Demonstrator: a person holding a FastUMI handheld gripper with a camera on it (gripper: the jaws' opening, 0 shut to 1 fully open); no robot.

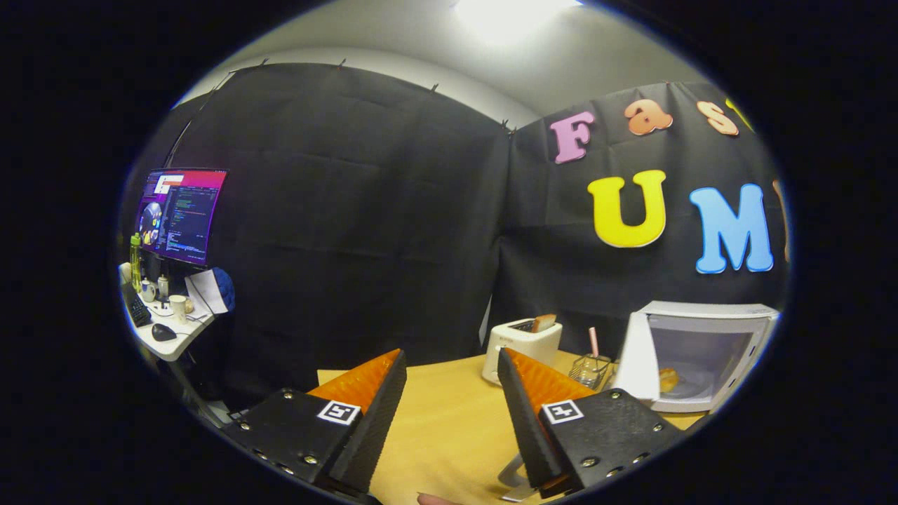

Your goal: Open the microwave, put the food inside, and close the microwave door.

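A white microwave (708, 330) stands on the wooden table (442, 421), off to the right beyond my fingers. Its door (635, 361) is swung open toward me. The food (668, 379), a small golden piece like a bun, lies inside the cavity on the turntable. My gripper (452, 382) is open above the table, well back from the microwave, with nothing between its fingers.
A white toaster (520, 344) with a slice of bread in it stands just beyond the right finger. A small wire basket (589, 370) with a pink stick sits between toaster and microwave. Far left, a desk (168, 337) carries a monitor, cups and a mouse.
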